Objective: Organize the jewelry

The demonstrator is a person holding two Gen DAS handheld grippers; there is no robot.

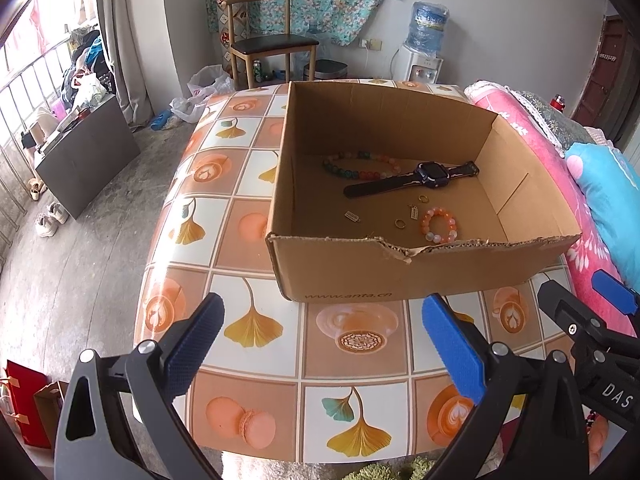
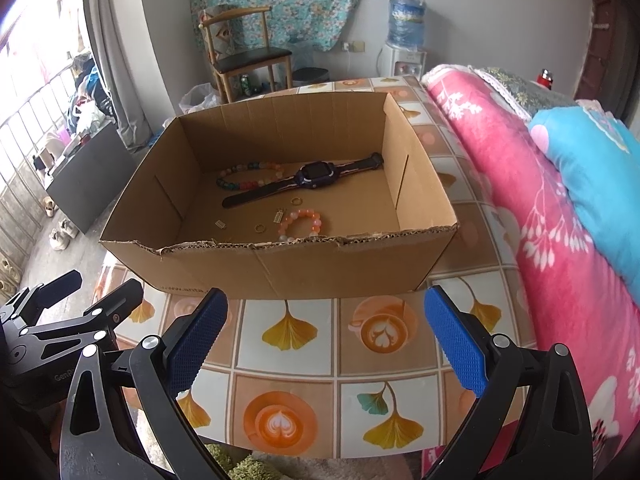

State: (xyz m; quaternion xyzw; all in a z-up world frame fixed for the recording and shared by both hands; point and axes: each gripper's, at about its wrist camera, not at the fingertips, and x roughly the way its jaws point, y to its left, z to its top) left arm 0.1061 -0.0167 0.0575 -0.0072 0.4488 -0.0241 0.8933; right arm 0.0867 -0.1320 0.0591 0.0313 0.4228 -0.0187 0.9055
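Both empty & spread wide, left gripper (image 1: 322, 344) and right gripper (image 2: 326, 340) at 6 o'clock of box (image 2: 280, 268), jewelry inside — prob. finished or reach-in next.

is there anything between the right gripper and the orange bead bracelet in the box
Yes: the near wall of the cardboard box stands between the open right gripper and the orange bead bracelet, which lies just behind that wall. The box is open on top, so reaching over the torn rim looks clear.

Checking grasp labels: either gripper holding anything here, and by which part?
Nothing held. Left gripper and right gripper are both open and empty above the table; the jewelry lies in the cardboard box.
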